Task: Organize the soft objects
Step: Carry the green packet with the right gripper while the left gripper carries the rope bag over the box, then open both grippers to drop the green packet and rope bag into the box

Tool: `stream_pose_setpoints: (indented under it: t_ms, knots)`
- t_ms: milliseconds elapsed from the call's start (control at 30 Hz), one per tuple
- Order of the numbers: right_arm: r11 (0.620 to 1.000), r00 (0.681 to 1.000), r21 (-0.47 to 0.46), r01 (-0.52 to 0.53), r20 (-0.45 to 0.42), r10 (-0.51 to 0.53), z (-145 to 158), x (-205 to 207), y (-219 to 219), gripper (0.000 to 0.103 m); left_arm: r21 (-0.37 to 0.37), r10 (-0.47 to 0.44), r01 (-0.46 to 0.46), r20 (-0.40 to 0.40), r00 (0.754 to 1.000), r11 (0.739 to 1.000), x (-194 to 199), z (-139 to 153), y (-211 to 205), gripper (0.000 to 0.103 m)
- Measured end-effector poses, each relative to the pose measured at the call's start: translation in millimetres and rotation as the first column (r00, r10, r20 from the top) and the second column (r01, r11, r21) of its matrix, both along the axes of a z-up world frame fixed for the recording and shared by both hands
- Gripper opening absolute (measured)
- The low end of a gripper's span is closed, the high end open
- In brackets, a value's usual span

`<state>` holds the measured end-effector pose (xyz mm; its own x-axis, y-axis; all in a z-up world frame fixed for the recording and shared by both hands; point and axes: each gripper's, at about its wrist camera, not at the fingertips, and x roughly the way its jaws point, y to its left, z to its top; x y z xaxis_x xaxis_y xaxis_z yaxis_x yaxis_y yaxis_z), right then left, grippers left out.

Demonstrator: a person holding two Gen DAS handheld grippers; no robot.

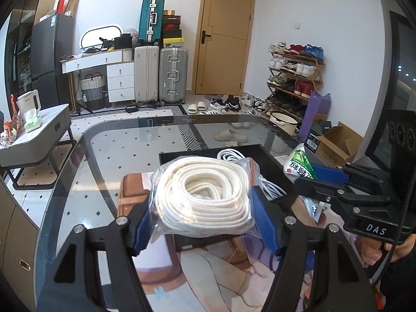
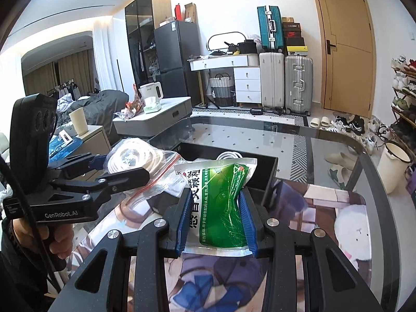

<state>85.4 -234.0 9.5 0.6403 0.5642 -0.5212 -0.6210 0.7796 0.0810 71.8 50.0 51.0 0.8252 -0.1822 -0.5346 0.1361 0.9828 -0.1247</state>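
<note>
My left gripper point(image 1: 205, 208) is spread fairly wide, its blue pads pressing both sides of a clear zip bag of coiled white rope point(image 1: 204, 197), which I hold above the near edge of the black tray point(image 1: 270, 161). In the tray, beyond the bag, lies a loose white cable point(image 1: 231, 154). My right gripper point(image 2: 217, 221) is closed to a narrower gap, and its ribbed blue pads point(image 2: 183, 221) clamp the near end of a green and white sachet point(image 2: 221, 202), whose far end reaches over the tray's near wall point(image 2: 262, 182). From the right wrist, the left gripper point(image 2: 122, 171) shows at the left with the rope bag point(image 2: 135, 160) between its fingers. The tray sits on a glass table point(image 1: 104, 161), partly on a printed mat point(image 1: 208, 273).
</note>
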Motion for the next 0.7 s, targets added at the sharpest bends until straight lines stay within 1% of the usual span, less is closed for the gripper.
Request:
stream_pose_setpoints:
  t_ms: [133, 333, 467, 600, 700]
  knots:
    - [1.000, 1.000, 0.004, 0.002, 0.009, -0.002, -3, 9, 4, 0.036, 0.008, 0.008, -0.008, -0.004, 1.000, 1.000, 8, -2, 0, 0.067]
    - [0.999, 1.000, 0.039, 0.001, -0.022, 0.000, -1, 27, 11, 0.036, 0.008, 0.018, -0.018, -0.012, 1.000, 1.000, 24, -7, 0, 0.067]
    - [0.999, 1.000, 0.051, 0.006, -0.024, -0.005, 1, 39, 15, 0.036, 0.015, 0.022, -0.021, -0.018, 1.000, 1.000, 34, -10, 0, 0.067]
    - [0.999, 0.999, 0.036, 0.013, -0.042, -0.012, -2, 53, 21, 0.036, 0.030, 0.021, -0.020, -0.027, 0.999, 0.999, 44, -16, -4, 0.067]
    - [1.000, 0.999, 0.030, 0.006, -0.054, -0.005, -6, 62, 26, 0.036, 0.030, 0.025, -0.024, -0.031, 0.999, 0.999, 49, -17, -5, 0.065]
